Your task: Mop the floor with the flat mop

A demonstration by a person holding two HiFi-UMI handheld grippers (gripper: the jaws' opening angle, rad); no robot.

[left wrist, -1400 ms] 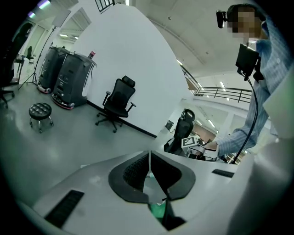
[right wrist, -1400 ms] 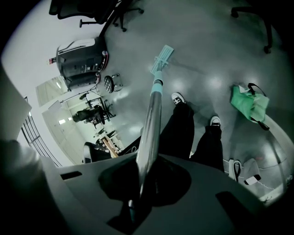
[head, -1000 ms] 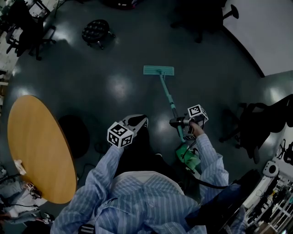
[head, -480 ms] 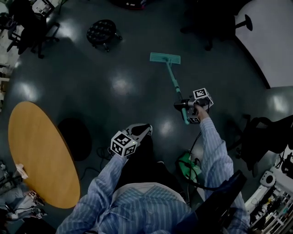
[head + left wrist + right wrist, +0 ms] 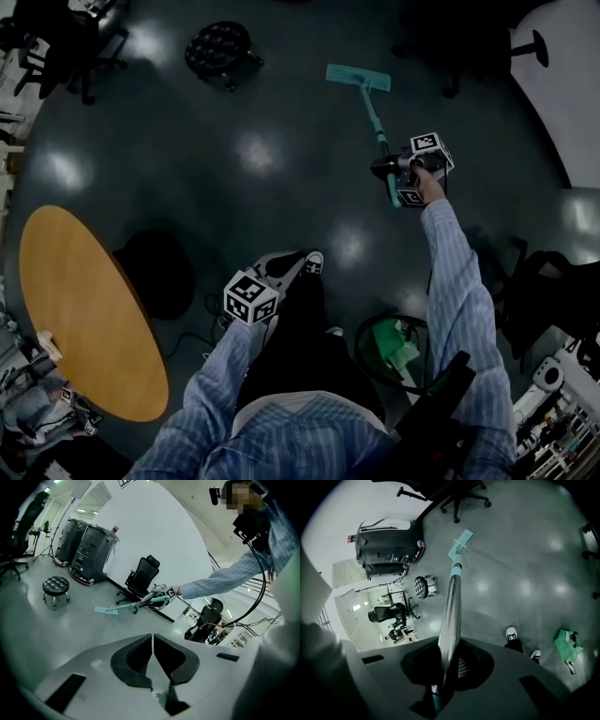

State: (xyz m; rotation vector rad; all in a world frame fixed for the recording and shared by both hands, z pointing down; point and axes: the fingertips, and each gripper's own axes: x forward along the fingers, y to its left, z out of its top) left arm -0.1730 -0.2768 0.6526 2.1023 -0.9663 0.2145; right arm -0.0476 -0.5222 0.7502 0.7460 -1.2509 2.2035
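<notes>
Clamping right gripper [image 5: 449, 663] holds flat mop [image 5: 375, 111] by shiny tube.

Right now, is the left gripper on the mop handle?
No, the left gripper is shut on nothing; the right gripper holds the mop handle.

No legible txt (too small)

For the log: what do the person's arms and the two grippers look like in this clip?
Both sleeves, left sleeve and right sleeve, are light blue with fine stripes. The left gripper and the right gripper each have a pale grey body, black jaw pads and a white cube with black square markers. A black cable loops beside the right arm.
</notes>
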